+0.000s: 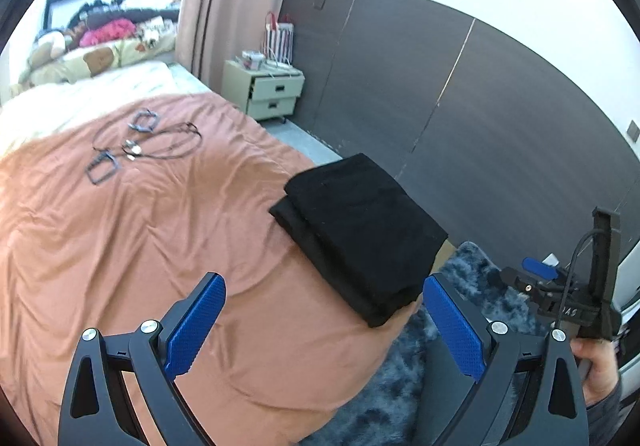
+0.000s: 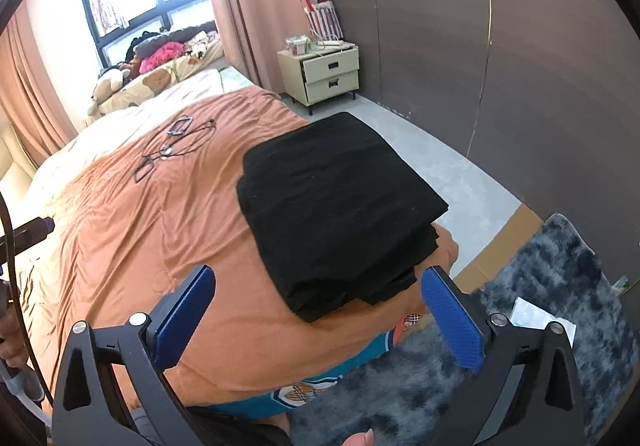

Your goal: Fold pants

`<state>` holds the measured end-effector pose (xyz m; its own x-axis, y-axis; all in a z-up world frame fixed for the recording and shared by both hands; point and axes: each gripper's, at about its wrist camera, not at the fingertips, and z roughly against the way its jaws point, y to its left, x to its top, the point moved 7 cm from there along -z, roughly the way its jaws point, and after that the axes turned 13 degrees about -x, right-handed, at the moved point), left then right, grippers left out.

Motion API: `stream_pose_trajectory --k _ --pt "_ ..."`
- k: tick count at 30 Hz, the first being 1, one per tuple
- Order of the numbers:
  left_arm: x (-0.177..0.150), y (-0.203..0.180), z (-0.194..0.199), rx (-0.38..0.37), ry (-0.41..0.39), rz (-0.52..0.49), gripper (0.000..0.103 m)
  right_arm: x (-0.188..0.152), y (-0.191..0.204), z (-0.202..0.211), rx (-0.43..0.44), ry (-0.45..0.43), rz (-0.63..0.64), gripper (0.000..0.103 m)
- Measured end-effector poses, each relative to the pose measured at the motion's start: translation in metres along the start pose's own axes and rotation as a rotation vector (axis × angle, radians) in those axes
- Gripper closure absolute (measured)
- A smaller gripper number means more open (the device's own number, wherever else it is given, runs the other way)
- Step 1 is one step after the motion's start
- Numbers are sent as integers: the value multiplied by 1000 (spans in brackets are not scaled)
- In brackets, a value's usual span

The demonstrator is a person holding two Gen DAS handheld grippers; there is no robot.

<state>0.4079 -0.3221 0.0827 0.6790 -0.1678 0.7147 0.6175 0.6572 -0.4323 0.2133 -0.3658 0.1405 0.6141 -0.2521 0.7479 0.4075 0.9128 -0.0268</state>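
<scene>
The pants (image 1: pixel 360 234) lie folded into a thick black rectangle on the orange bedspread (image 1: pixel 140 246), close to the bed's near corner, with one end reaching the edge above the grey rug (image 1: pixel 400 386). The left gripper (image 1: pixel 324 326) hangs over the bedspread with its jaws spread wide and nothing between the blue pads (image 1: pixel 196 326); the pants sit just ahead of it, untouched. The right gripper (image 2: pixel 318 314) is likewise wide apart and empty, with the near end of the pants just beyond its fingertips (no pad presses the cloth). In the left view a hand (image 1: pixel 600 366) holds the other gripper at the right edge. A cable (image 1: pixel 160 141) with two dark frames lies farther up the bed, well apart from the pants. A nightstand (image 2: pixel 324 69) stands by the wall
</scene>
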Motion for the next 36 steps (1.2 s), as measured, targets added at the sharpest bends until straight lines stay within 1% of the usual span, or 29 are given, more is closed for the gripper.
stream_pose_trajectory --k 2,8,14,17,21,26,29,32,36 --pt "-5 -2 15 22 -12 -26 1 -7 4 8 -19 -4 17 0" --pt "-20 -12 59 40 -55 -73 1 -30 21 46 6 -36 56 0" --pt "-39 -27 104 80 -89 -125 1 -51 21 75 27 -52 58 0" --pt "-48 -32 124 77 -100 -127 1 -59 21 92 36 -68 56 0" --pt "-60 -37 147 98 -119 -138 1 -72 20 111 45 -90 56 0" --pt "-81 -42 184 104 -167 -144 1 -88 24 137 75 -125 60 0" --pt "-94 -45 203 121 -193 -150 1 -101 27 147 91 -133 65 0" --pt "-109 -46 220 136 -200 -161 1 -115 28 156 101 -136 68 0" --pt "-128 -45 244 146 -217 -146 1 -126 27 166 100 -140 66 0"
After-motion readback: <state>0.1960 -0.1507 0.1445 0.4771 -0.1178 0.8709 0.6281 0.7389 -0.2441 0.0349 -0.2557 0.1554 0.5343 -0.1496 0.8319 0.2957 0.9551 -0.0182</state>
